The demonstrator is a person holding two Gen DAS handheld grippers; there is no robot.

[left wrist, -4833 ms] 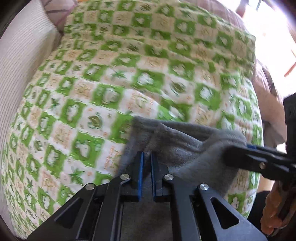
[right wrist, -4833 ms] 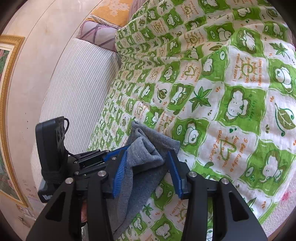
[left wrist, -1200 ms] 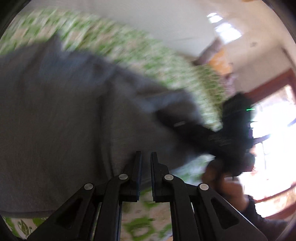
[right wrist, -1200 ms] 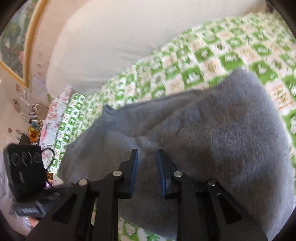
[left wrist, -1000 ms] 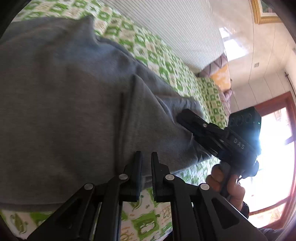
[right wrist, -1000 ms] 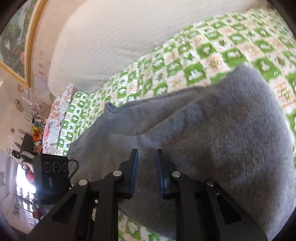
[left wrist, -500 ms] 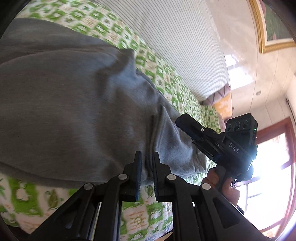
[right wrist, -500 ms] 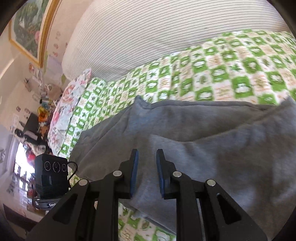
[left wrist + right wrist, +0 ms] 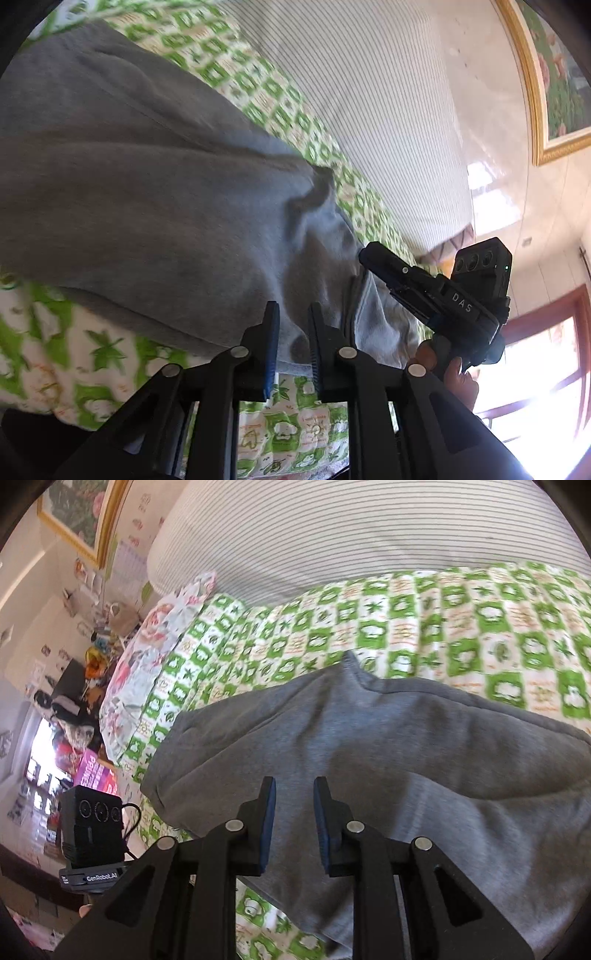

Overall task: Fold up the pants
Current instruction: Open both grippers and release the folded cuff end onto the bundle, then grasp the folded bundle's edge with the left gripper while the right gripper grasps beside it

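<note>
The grey pants [image 9: 155, 199] lie spread and folded over on the green-and-white checked bedspread [image 9: 74, 373]. My left gripper [image 9: 292, 332] sits at their near edge with its jaws slightly parted around the cloth edge. The right gripper also shows in the left wrist view [image 9: 373, 254], at the pants' far end. In the right wrist view the pants [image 9: 369, 738] fill the middle, and my right gripper [image 9: 292, 805] is over them with jaws slightly apart, nothing clearly pinched.
A striped white headboard cushion [image 9: 351, 535] backs the bed. A floral pillow [image 9: 147, 657] lies at the bed's left end. The bedspread [image 9: 480, 627] shows beyond the pants. Cluttered shelves and a framed picture [image 9: 74, 513] stand off to the left.
Both grippers swung the pants over and laid them down on the bed. Their jaws have opened a little from the tight pinch half a second ago.
</note>
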